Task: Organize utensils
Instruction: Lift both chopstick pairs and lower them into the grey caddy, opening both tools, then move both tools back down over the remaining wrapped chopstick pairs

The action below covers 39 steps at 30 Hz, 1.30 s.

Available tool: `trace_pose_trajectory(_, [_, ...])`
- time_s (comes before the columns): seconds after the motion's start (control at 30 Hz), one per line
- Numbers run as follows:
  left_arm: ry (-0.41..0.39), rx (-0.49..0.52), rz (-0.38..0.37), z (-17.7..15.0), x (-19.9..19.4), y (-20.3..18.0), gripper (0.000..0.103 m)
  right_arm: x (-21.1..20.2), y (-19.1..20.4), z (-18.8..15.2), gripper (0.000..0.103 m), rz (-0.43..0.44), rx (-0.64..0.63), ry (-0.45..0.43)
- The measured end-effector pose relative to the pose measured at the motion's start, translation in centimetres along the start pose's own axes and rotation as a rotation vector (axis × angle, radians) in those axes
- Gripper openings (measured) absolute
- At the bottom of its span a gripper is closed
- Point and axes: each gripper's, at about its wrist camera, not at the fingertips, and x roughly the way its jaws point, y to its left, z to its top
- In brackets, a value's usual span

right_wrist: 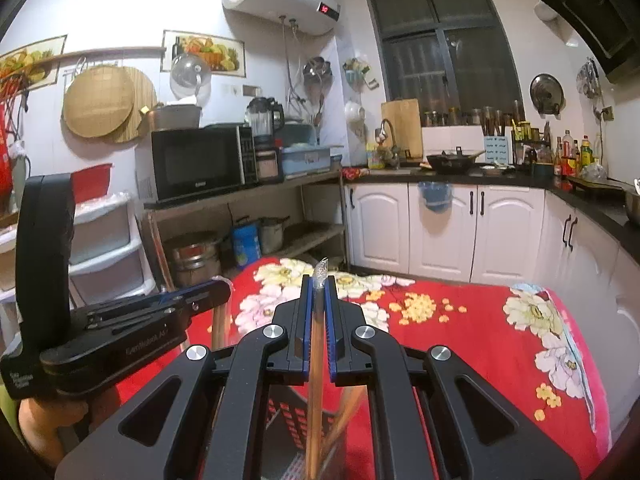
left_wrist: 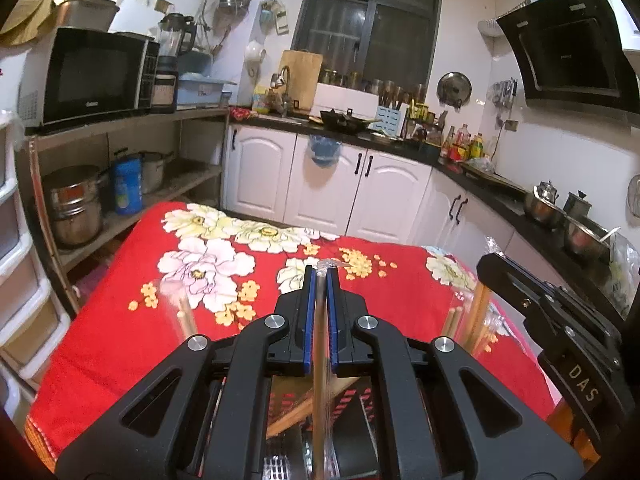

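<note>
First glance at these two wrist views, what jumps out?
The red floral cloth over the table fills the foreground of both views. Each gripper is shut on a wrapped chopstick held upright: the left gripper and the right gripper, side by side over a slotted utensil holder. Behind them, a black microwave sits on the shelf at the left.
</note>
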Motion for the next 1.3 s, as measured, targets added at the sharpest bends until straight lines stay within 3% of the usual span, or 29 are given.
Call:
trace_pose_trajectory(0.63, [0.113,-0.001,-0.032,-2.7,-1.3,1.6,0.001,-1.7,-0.2,-2.4,0.007,-0.012,0.036,0.127])
trace_pose_trajectory(0.8, [0.129,0.002,-0.040,-3.1,-1.9,1.6,0.006,-2.2,0.0,-2.5,0.008,-0.015,0.041,0.146])
trace_pose_trajectory(0.93, [0.147,0.004,-0.045,-3.5,-2.2,1.7,0.014,-2.6,-0.1,-2.8,0.019,-0.019,0.048,0.170])
trace_pose_trajectory(1.13, [0.162,0.008,-0.047,-3.9,-2.6,1.8,0.020,-3.4,-0.3,-3.4,0.025,-0.034,0.062,0.187])
trace_pose_trajectory(1.3, [0.159,0.012,-0.047,-4.3,-3.5,1.9,0.027,-4.4,-0.4,-3.6,0.036,-0.041,0.076,0.197])
